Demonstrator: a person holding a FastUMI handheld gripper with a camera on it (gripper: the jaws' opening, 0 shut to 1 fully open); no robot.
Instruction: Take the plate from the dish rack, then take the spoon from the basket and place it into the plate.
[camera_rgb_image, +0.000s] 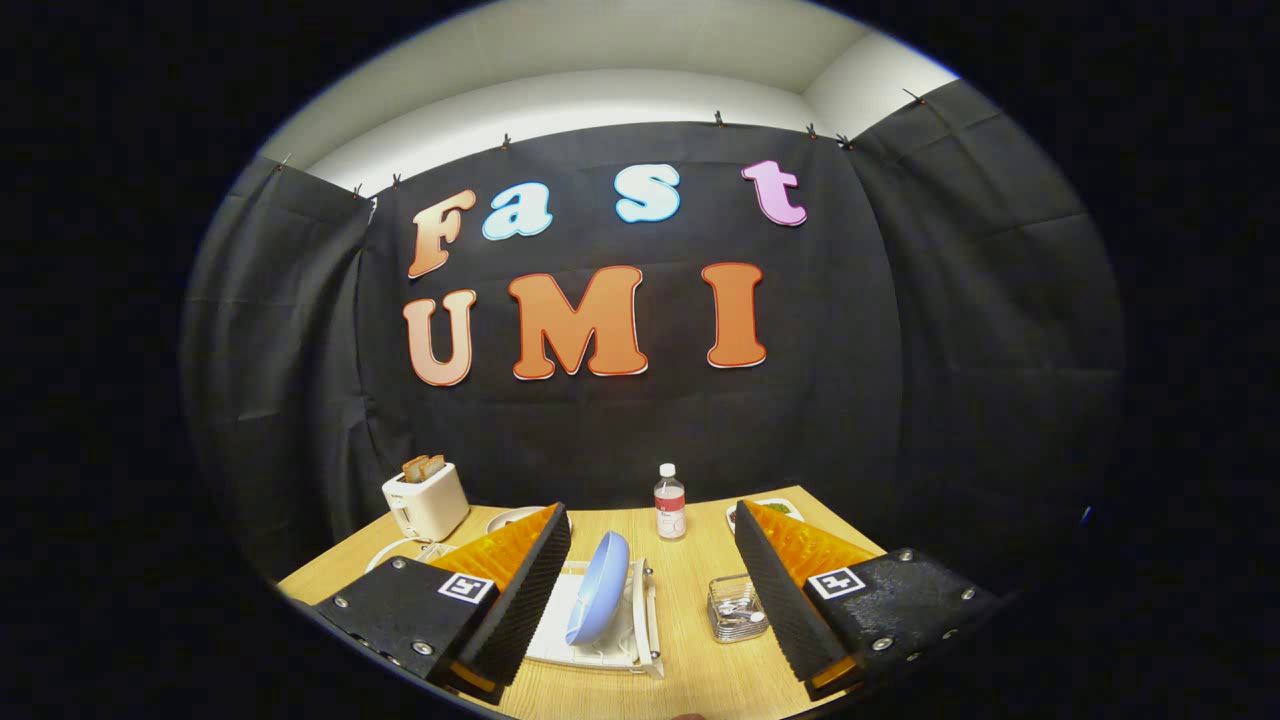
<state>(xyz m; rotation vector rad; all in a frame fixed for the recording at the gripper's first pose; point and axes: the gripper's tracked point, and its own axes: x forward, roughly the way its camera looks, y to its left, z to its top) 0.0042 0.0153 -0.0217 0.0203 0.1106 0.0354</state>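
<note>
Hovering over the wooden table (690, 570), the hand-held gripper (652, 525) gapes wide.

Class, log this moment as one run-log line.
gripper: open, holding nothing | plate: upright in dish rack, between fingers | basket: beside rack | stage: approaching plate

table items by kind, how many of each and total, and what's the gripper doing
plate, upright in the dish rack: 1
dish rack: 1
basket with cutlery: 1
bottle: 1
toaster: 1
dishes partly hidden behind the fingers: 2
total: 7
gripper: open, fingers either side of the plate, touching nothing
</note>
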